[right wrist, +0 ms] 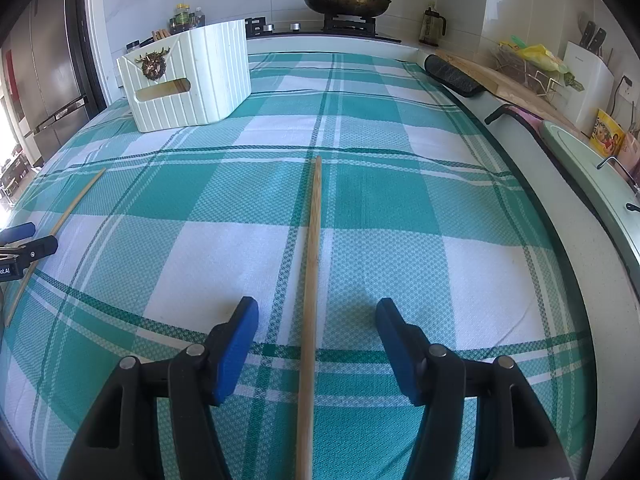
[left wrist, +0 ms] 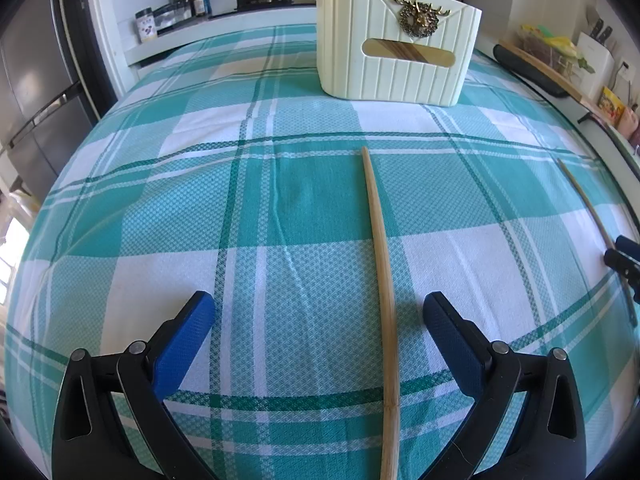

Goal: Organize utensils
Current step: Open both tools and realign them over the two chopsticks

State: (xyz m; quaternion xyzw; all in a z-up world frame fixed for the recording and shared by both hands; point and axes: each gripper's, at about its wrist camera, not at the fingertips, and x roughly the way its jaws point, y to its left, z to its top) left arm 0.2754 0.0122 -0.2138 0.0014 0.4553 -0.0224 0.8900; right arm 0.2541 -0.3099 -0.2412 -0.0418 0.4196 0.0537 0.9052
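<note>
Near the cloth's front edge, both chopsticks lying flat and lengthwise between spread pads, left gripper wide around one chopstick, right gripper narrower around the other chopstick (neither pinched yet), presumably lined up for lifting toward the far cream utensil holder.

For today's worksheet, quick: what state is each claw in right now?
Left claw: open, straddling a chopstick lying on the tablecloth, not gripping it.
Right claw: open, straddling the other chopstick, not gripping.

Both chopsticks run off the bottom edge, near ends perhaps unseen.
</note>
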